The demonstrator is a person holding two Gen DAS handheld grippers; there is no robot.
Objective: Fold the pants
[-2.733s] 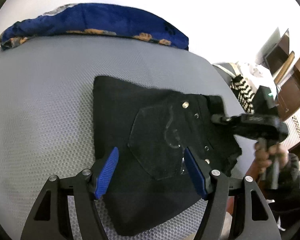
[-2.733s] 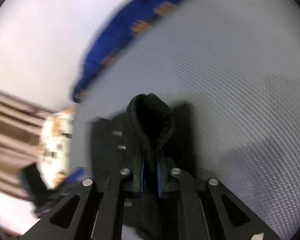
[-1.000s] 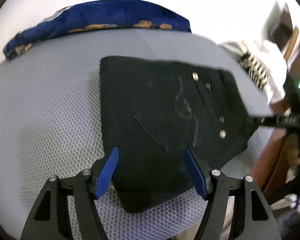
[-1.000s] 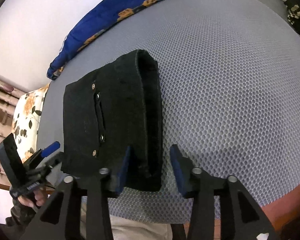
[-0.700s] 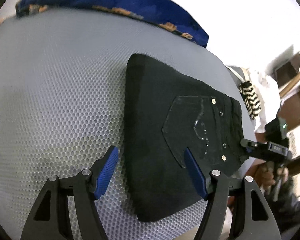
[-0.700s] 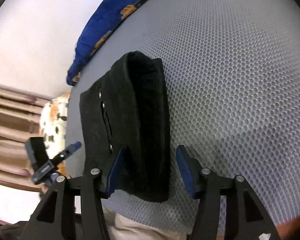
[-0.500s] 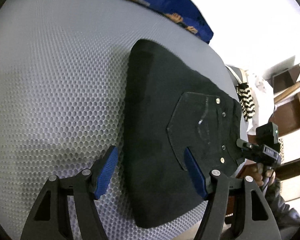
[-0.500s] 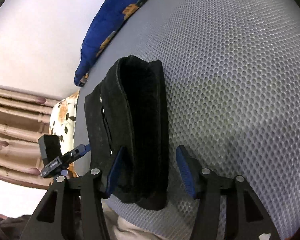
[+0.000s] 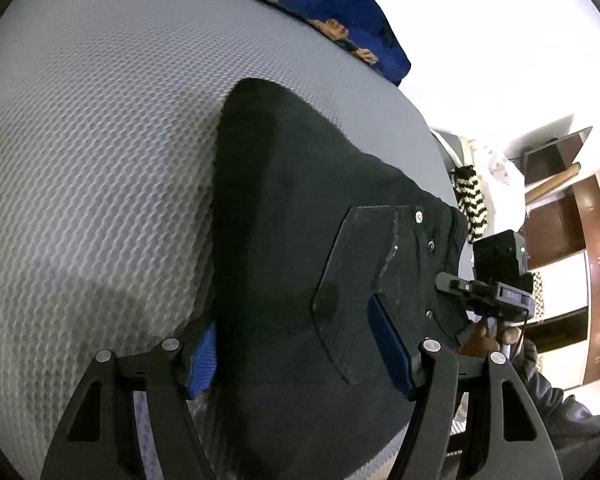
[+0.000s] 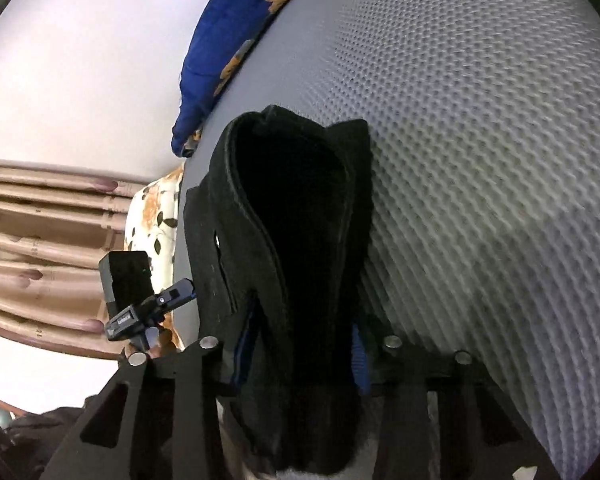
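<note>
— Where do the pants (image 9: 284, 248) lie?
— On the bed (image 9: 100, 152), near its front edge, folded into a thick stack.
— And the left gripper (image 9: 296, 352)?
— At the near edge of the stack, one finger on either side of it. The pocket lies toward its right finger.
— The right gripper (image 10: 300, 344)?
— At the stack's other end, looking along the fold, its fingers flanking the layers. From there the bed stretches away to the right.
— What lies behind the pants?
— A pillow (image 9: 340, 12) along the bed's far edge, by the wall, well apart from the stack.
</note>
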